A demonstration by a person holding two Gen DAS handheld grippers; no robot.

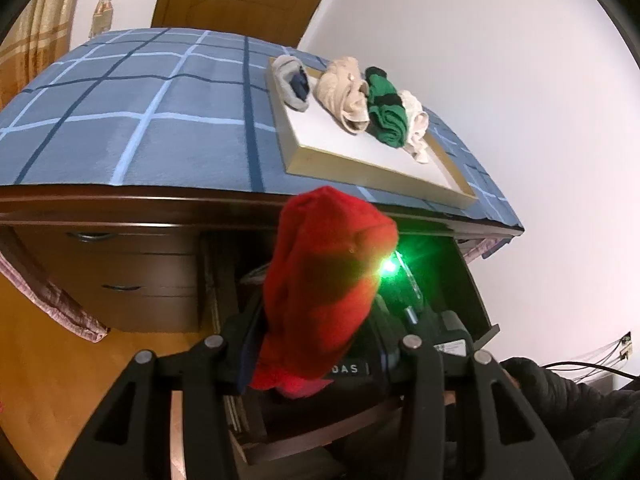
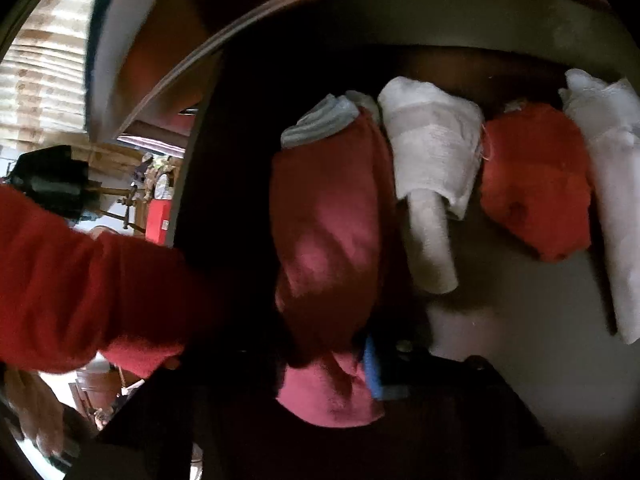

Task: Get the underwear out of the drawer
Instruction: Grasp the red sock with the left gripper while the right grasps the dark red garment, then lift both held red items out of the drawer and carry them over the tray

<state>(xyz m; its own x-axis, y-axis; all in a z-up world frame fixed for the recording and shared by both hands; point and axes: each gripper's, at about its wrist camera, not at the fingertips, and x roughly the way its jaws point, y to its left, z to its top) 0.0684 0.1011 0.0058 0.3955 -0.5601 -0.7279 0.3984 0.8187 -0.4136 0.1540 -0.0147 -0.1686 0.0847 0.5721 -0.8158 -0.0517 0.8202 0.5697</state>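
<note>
Above open drawer (image 1: 472, 280): left gripper (image 1: 316, 356) clamps red roll (image 1: 324, 280); right gripper (image 2: 340, 360) grips maroon roll (image 2: 324, 232). You lift straight, clear drawer lip, head for far tray (image 1: 376, 160).

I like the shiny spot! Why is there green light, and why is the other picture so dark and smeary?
Left wrist view: a green lamp flares into the lens beside the red underwear. Right wrist view: the drawer interior is shadowed, and its bundles look motion-blurred.
</note>
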